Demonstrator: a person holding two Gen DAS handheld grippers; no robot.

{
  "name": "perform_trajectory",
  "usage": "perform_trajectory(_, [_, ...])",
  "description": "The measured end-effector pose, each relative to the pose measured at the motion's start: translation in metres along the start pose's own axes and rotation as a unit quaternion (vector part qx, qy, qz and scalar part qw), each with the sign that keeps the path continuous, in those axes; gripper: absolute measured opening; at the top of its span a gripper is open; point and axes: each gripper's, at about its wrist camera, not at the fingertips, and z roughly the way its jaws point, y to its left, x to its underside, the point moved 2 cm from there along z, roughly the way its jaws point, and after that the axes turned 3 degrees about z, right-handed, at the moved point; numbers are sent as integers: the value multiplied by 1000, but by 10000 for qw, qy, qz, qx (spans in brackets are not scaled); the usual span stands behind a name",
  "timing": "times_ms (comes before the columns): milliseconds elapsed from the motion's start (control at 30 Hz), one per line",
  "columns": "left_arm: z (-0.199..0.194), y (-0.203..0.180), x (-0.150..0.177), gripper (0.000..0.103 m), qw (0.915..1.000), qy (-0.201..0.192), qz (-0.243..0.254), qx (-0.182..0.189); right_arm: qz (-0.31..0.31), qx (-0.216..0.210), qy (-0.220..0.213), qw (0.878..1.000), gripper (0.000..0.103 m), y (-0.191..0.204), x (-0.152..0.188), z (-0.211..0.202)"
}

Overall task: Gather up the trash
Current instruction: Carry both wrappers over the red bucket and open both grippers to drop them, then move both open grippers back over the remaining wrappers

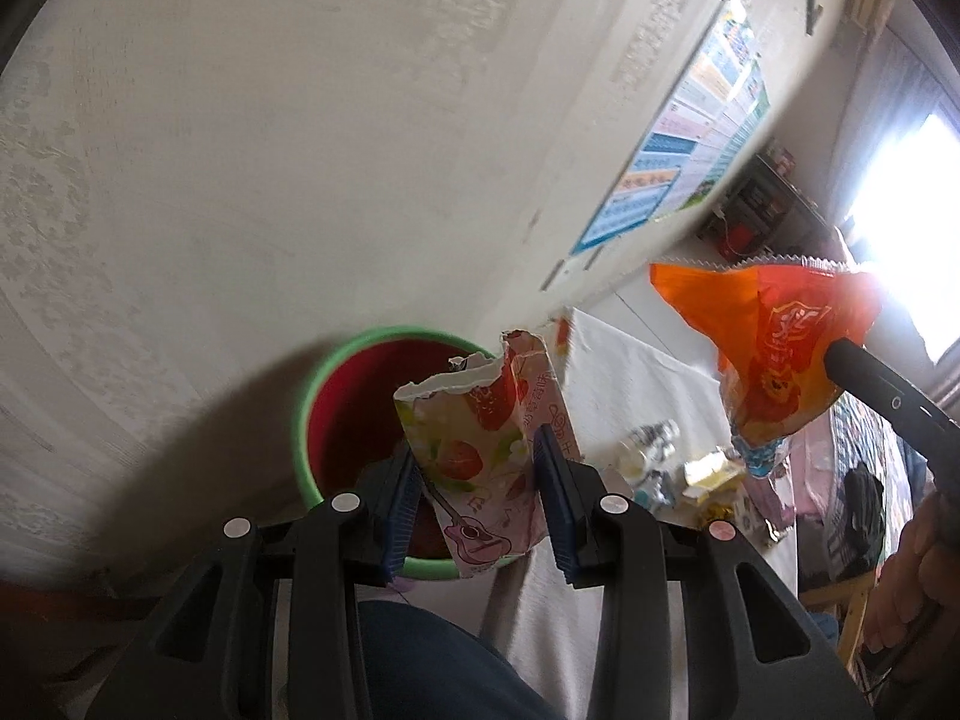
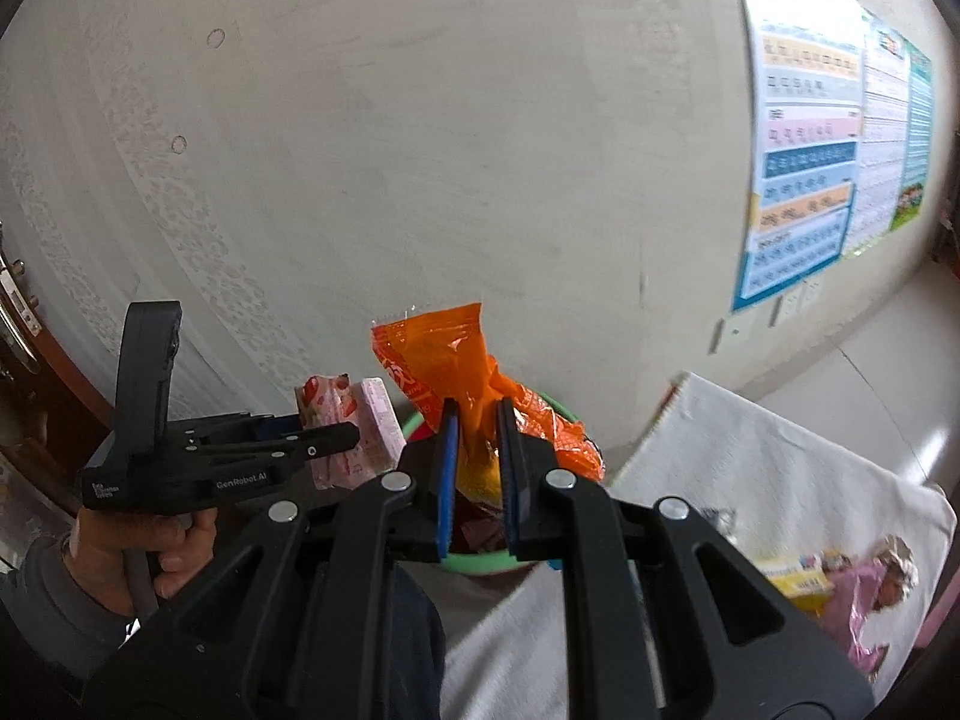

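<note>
Strawberry-printed and pale pink, the torn wrapper point(image 1: 480, 450) stands clamped between the blue pads of the left gripper point(image 1: 477, 480), its long axis running up from the jaws with the ragged open end uppermost. A small guitar drawing shows near its lower end; the printed characters along its side are too blurred to read. It hangs in front of the green-rimmed bin point(image 1: 336, 384) with a red inside, which stands against the wall. The right gripper point(image 2: 477, 456) has its jaws nearly together, pinching the orange packet point(image 2: 456, 372) near its middle; that packet also points upward, its crimped seal on top, over the same bin. White lettering on the orange foil is not legible. On the left gripper's black body, "GenRobot.AI" can be read. More wrappers lie on the white surface point(image 2: 780, 468).
</note>
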Motion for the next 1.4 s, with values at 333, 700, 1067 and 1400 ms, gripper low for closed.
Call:
perform_trajectory(333, [18, 23, -9, 36, 9997, 155, -152, -132, -156, -322, 302, 9989, 13, 17, -25, 59])
perform_trajectory(700, [51, 35, -9, 67, 9980, 491, -358, -193, 29, -327, 600, 9977, 48, 5, -23, 104])
perform_trajectory(1067, [43, 29, -6, 93, 9980, 390, -417, -279, 199, 138, 320, 9992, 93, -19, -21, 71])
perform_trajectory(1400, [18, -33, -6, 95, 9997, 96, -32, -242, 384, 560, -24, 9977, 98, -54, 11, -9])
